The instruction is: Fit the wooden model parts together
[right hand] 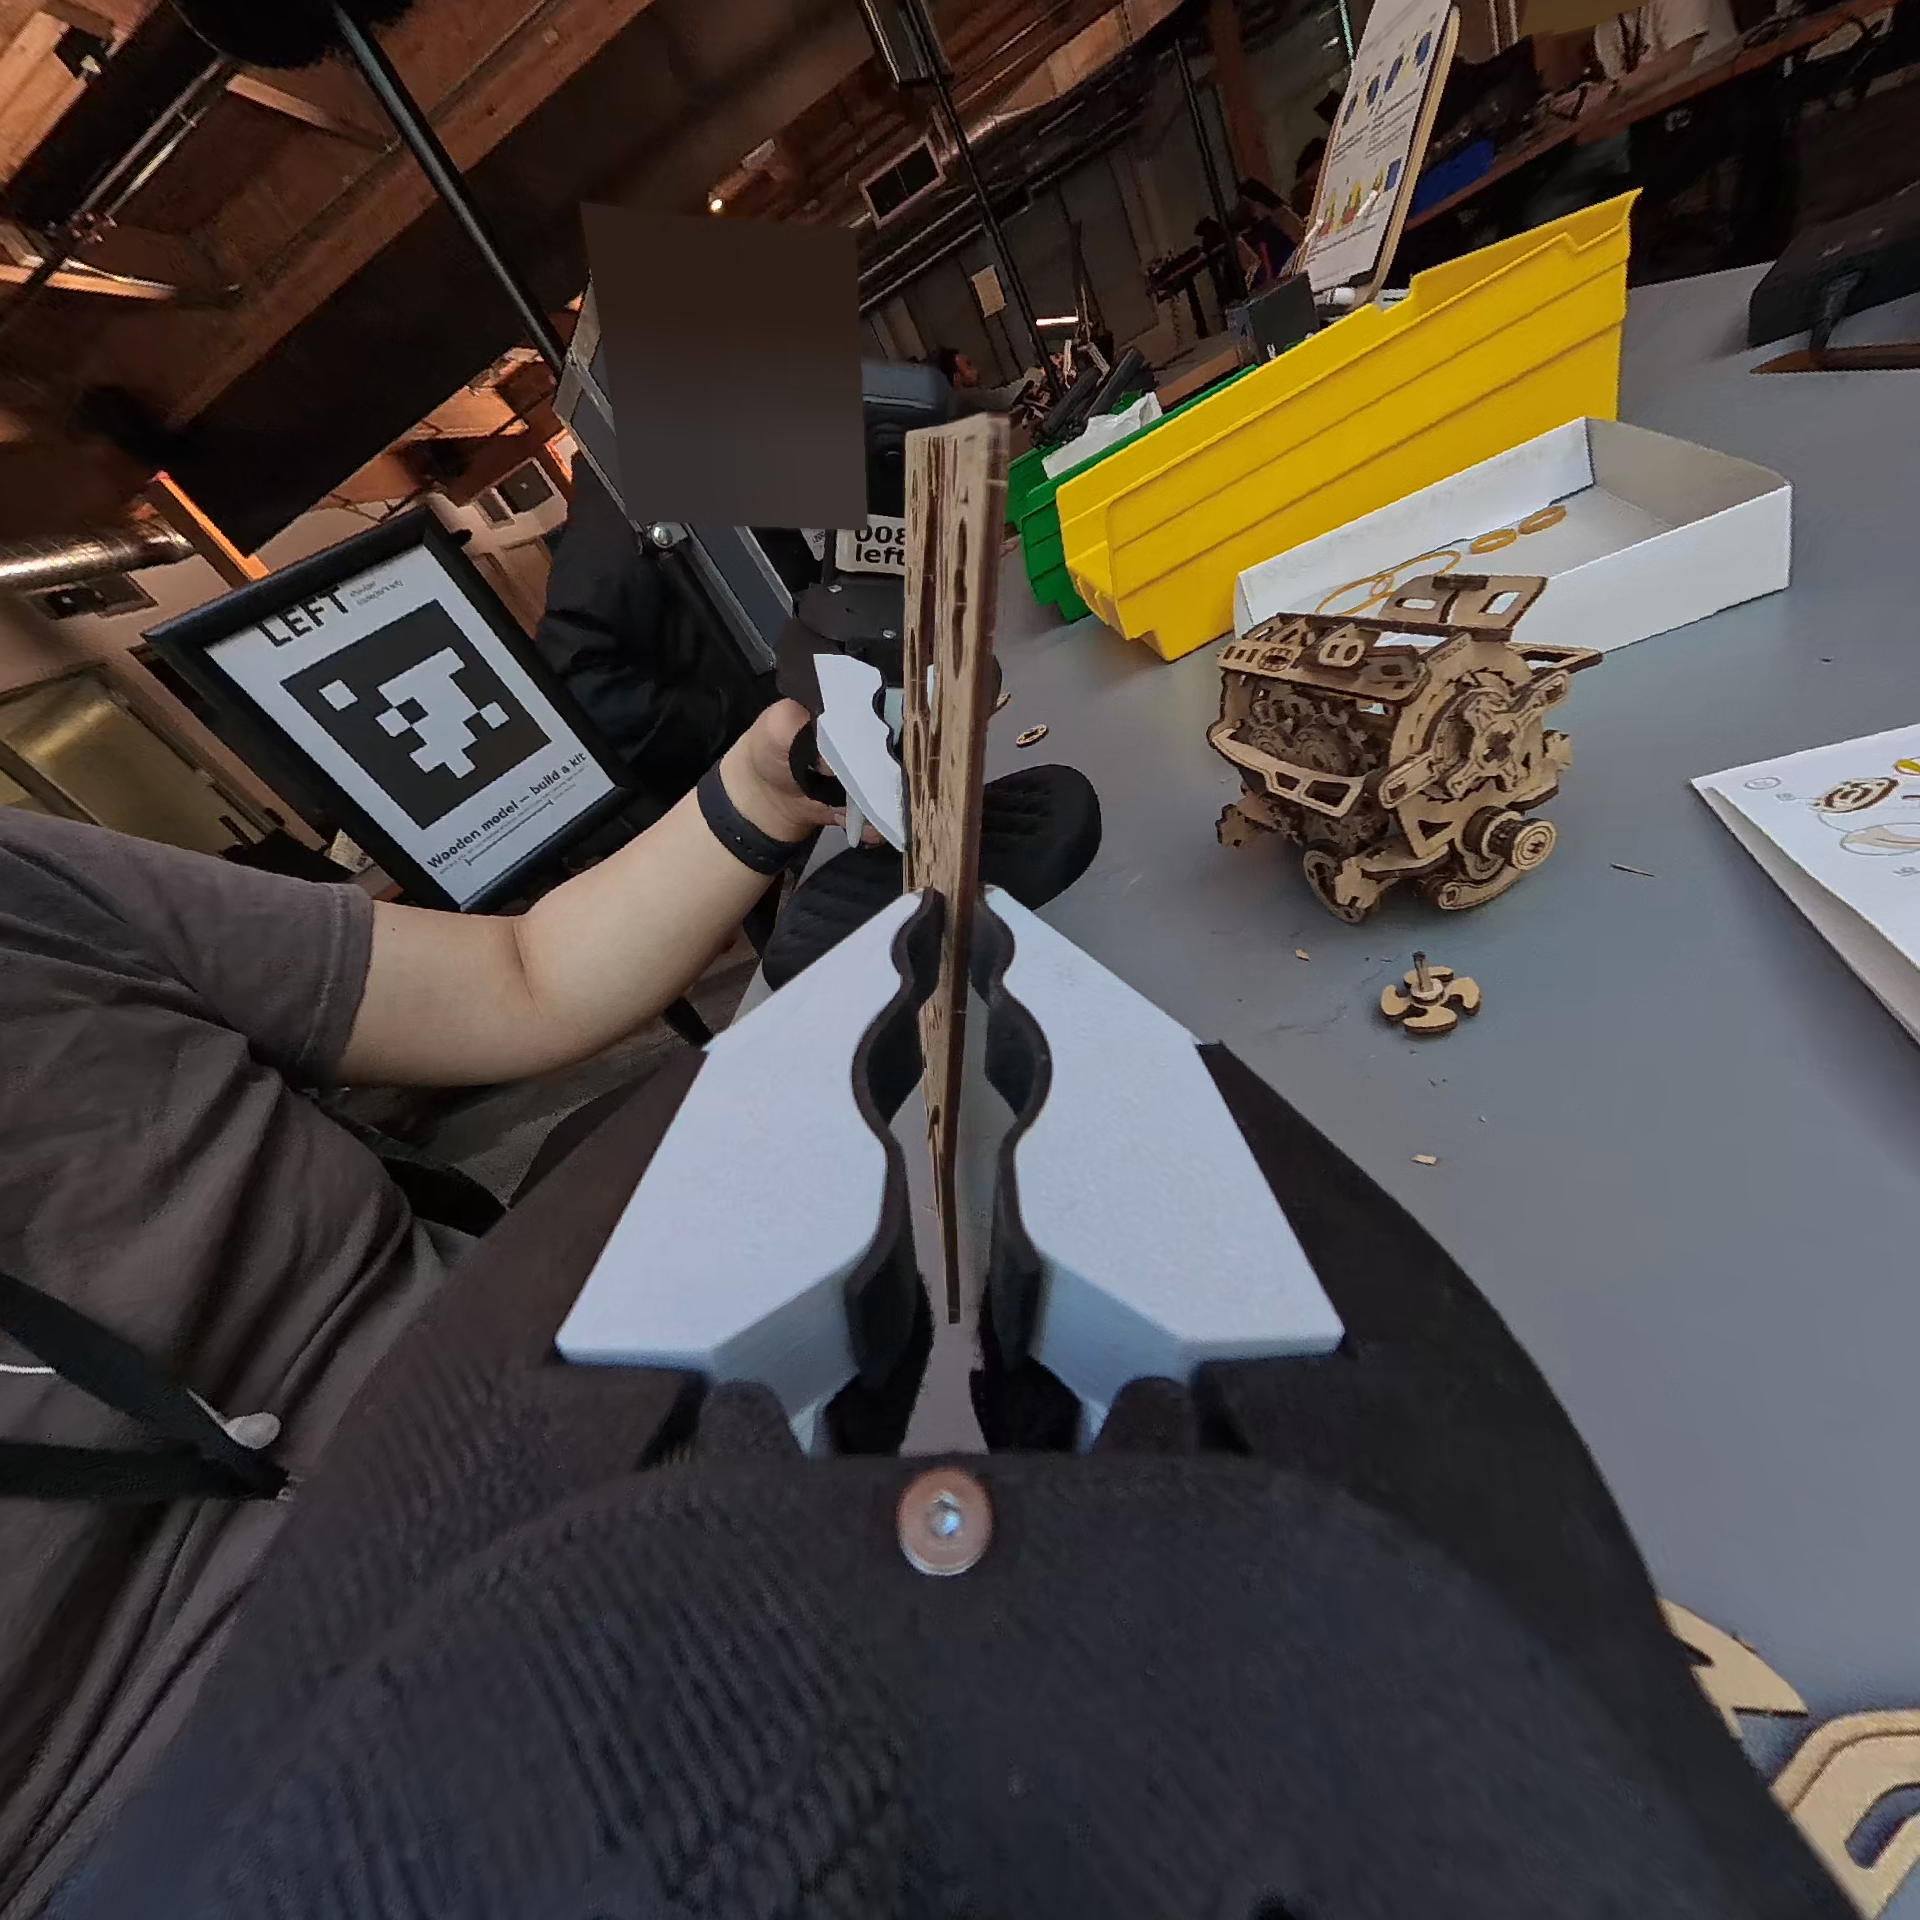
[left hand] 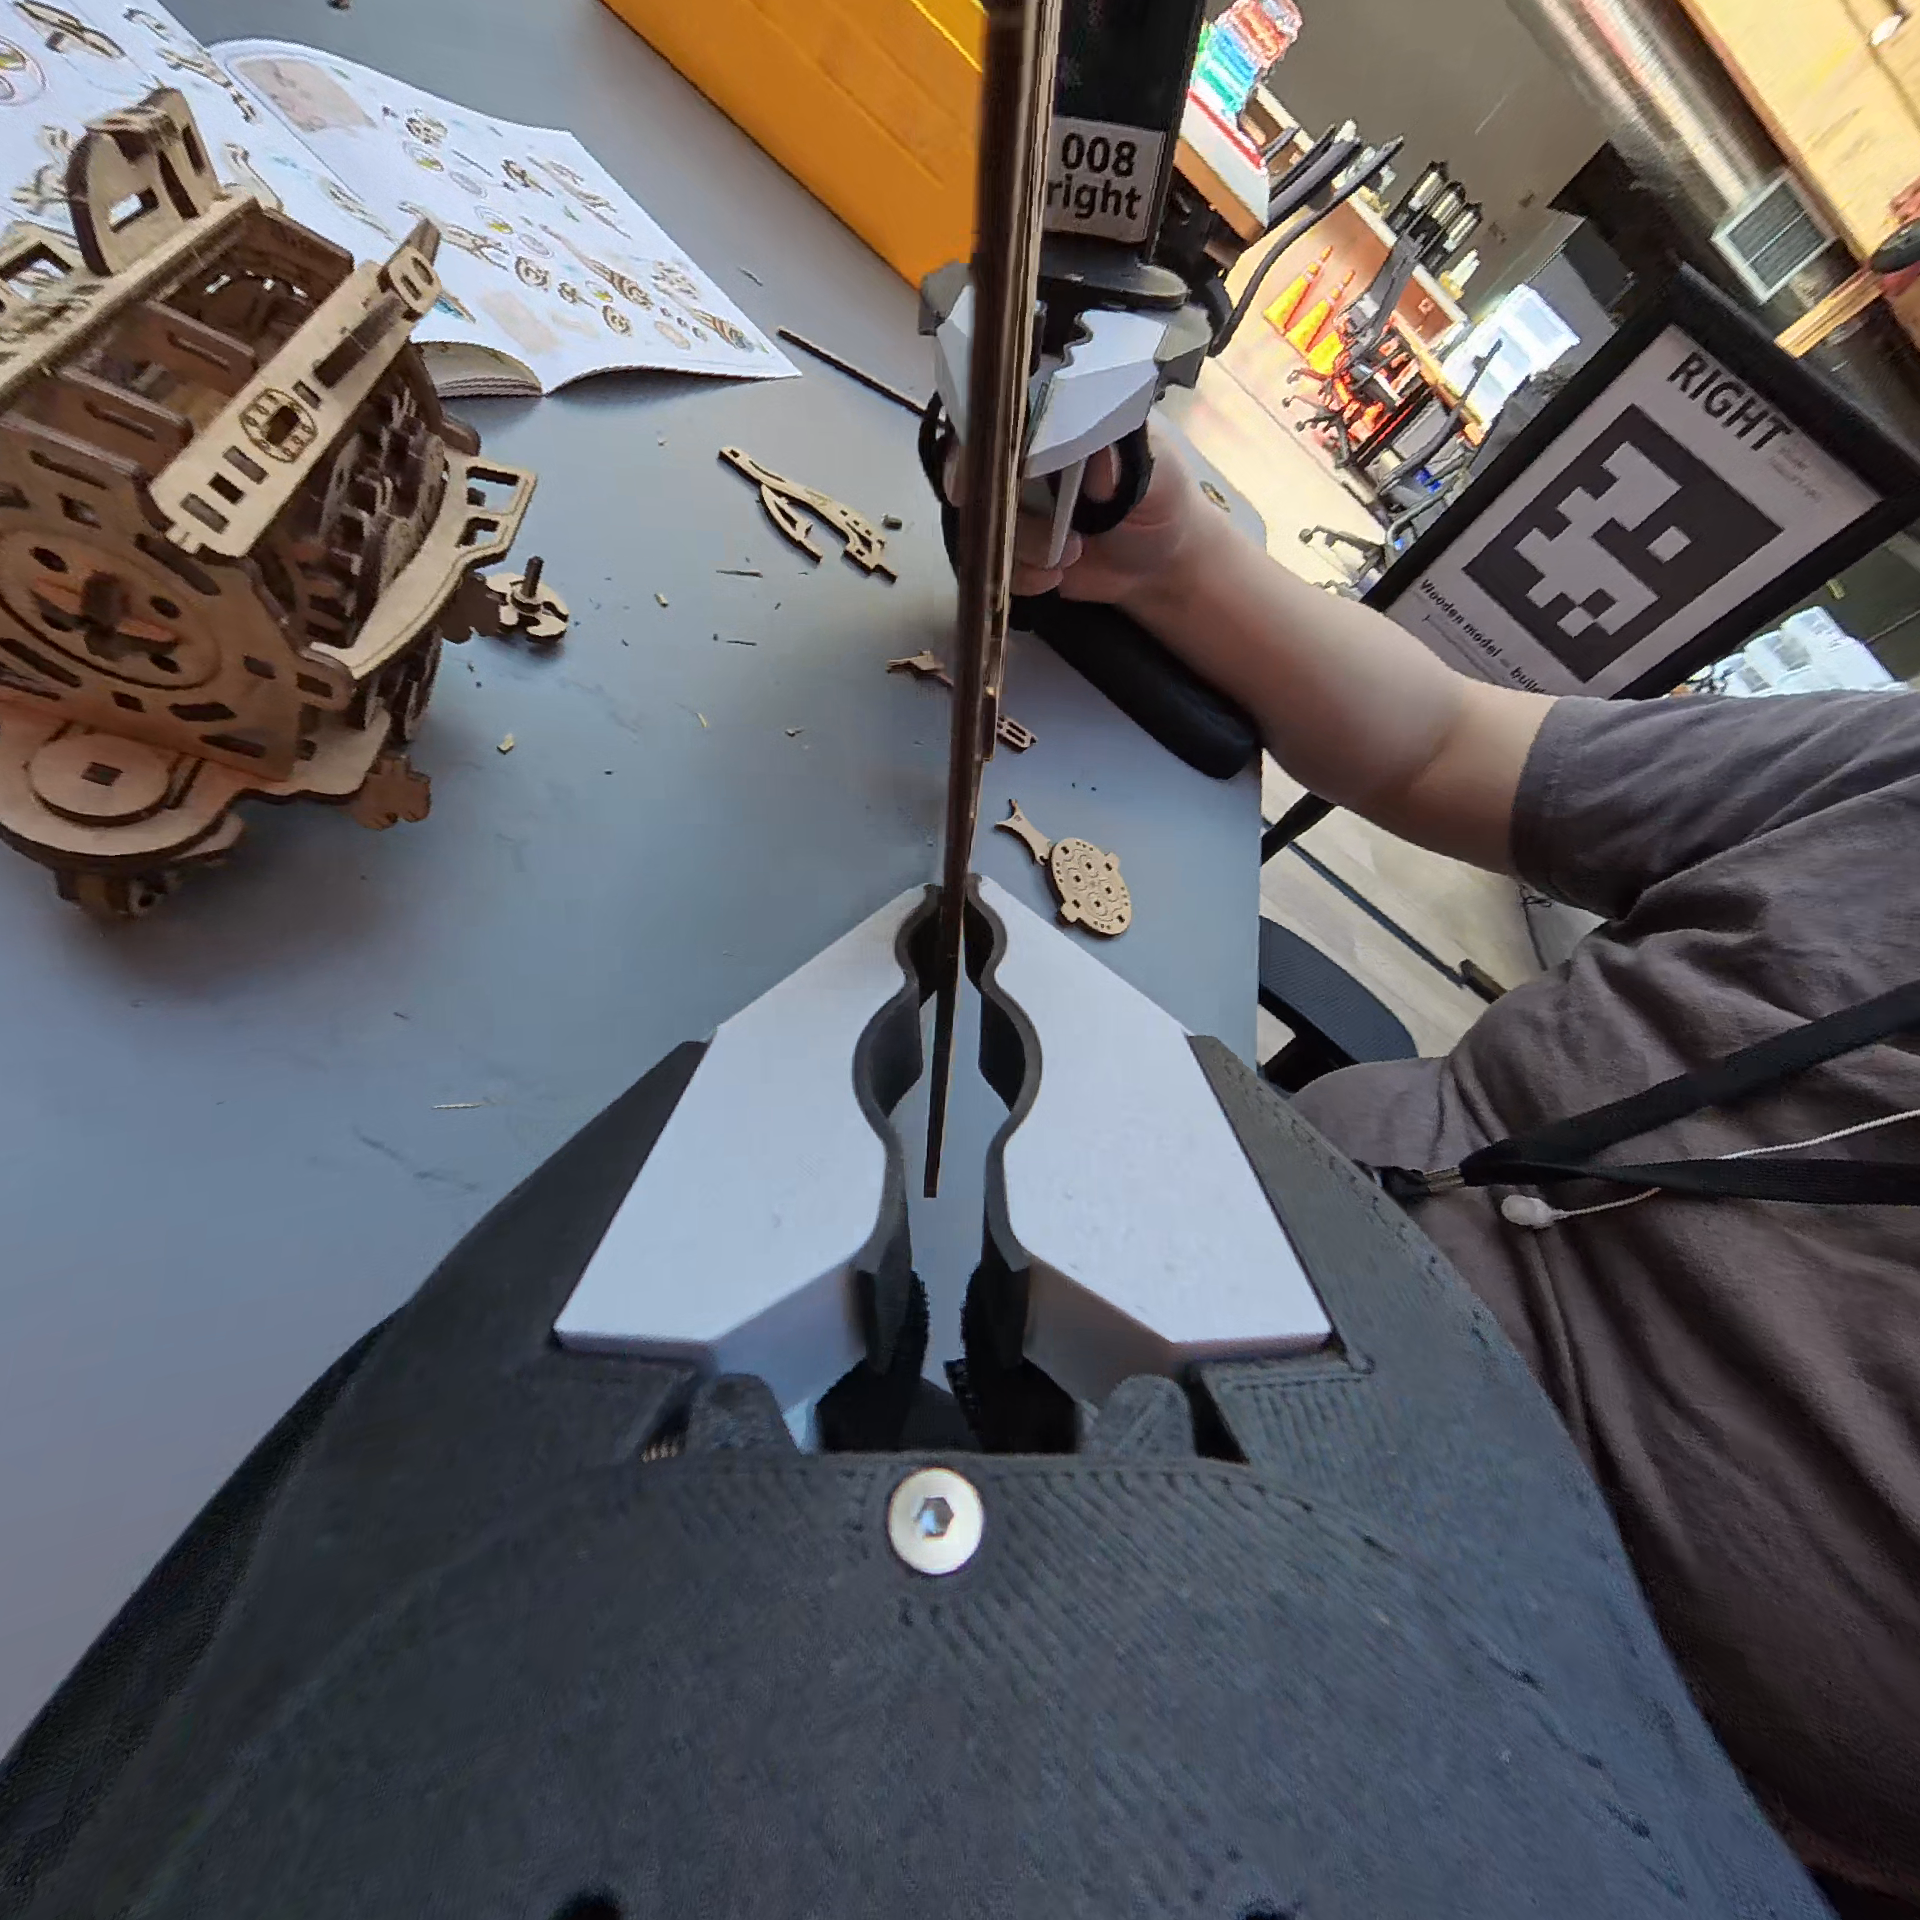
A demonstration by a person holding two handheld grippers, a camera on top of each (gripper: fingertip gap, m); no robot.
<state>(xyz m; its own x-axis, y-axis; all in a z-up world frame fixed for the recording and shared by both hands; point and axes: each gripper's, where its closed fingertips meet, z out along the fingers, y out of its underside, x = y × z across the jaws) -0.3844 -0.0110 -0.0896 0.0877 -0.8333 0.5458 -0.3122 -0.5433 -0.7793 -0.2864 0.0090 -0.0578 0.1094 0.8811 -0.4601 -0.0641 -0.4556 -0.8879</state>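
A thin laser-cut wooden sheet stands on edge above the grey table, held at both ends. My left gripper is shut on its near edge. My right gripper is shut on the opposite edge of the sheet. Each gripper also shows in the other's view, clamped on the sheet: the right gripper and the left gripper. The partly built wooden model sits on the table to the left; in the right wrist view it sits to the right.
Loose wooden parts lie on the table: a round flat piece, a forked piece and a small cross-shaped piece with a peg. The instruction booklet, yellow bins and a white box are farther back. One gripper's finger ends stand about 11 centimeters off the other's. Measured from the fingertips, the forked piece is 15 centimeters or so from the right gripper and 25 centimeters from the left.
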